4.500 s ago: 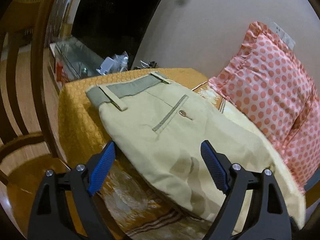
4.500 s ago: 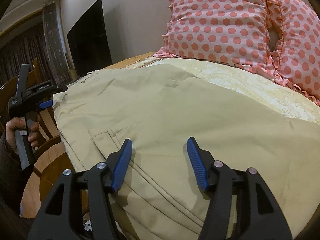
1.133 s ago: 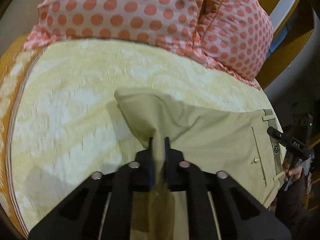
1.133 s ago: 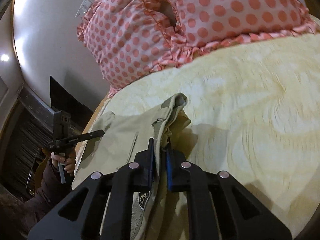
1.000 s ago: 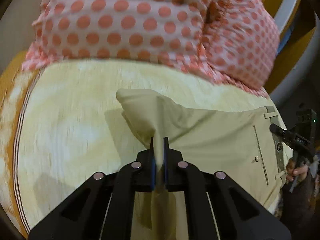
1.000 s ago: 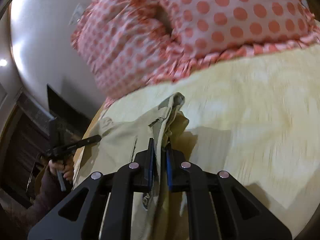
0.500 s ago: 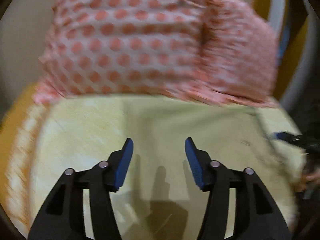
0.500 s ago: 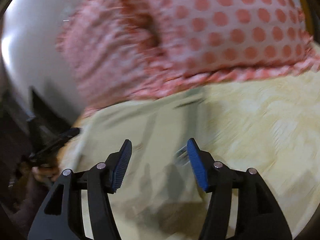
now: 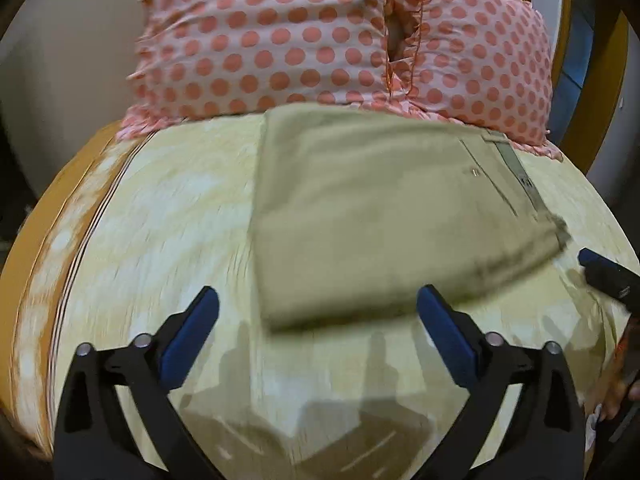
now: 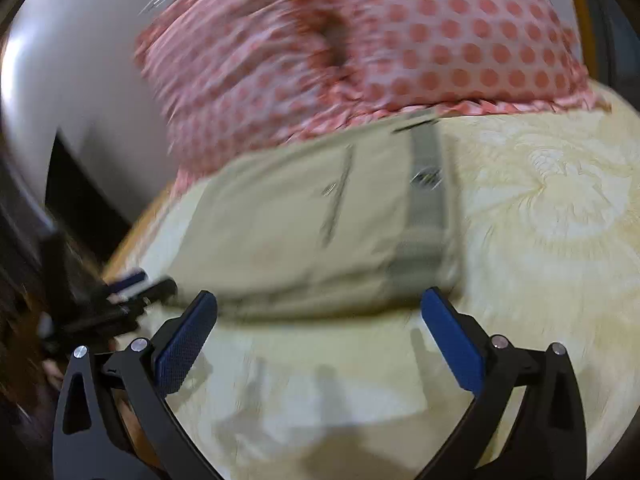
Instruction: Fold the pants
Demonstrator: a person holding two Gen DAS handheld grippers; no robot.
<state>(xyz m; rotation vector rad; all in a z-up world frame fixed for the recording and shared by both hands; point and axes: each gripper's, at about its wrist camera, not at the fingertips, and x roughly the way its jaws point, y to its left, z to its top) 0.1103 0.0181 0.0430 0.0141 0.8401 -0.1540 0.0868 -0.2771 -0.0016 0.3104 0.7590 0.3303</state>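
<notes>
The beige pants [image 9: 372, 216] lie folded into a compact rectangle on the pale yellow bedspread [image 9: 160, 216], the waistband at the right end. My left gripper [image 9: 318, 320] is open and empty, just short of the near edge of the fold. In the right wrist view the pants [image 10: 304, 224] show the grey waistband [image 10: 426, 200] on the right. My right gripper [image 10: 318, 320] is open and empty, also just short of the near edge. Each gripper shows at the other view's side edge: right [image 9: 608, 276], left [image 10: 132, 286].
Two pink polka-dot pillows [image 9: 344, 36] lean against the wall right behind the pants, also in the right wrist view [image 10: 400, 40]. An orange quilt border [image 9: 52, 216] runs along the left edge of the bed. A wooden frame [image 9: 604, 80] stands at far right.
Both grippers have let go of the pants and opened wide. They have pulled back toward me, and the pants now lie flat as a folded rectangle before the pillows.
</notes>
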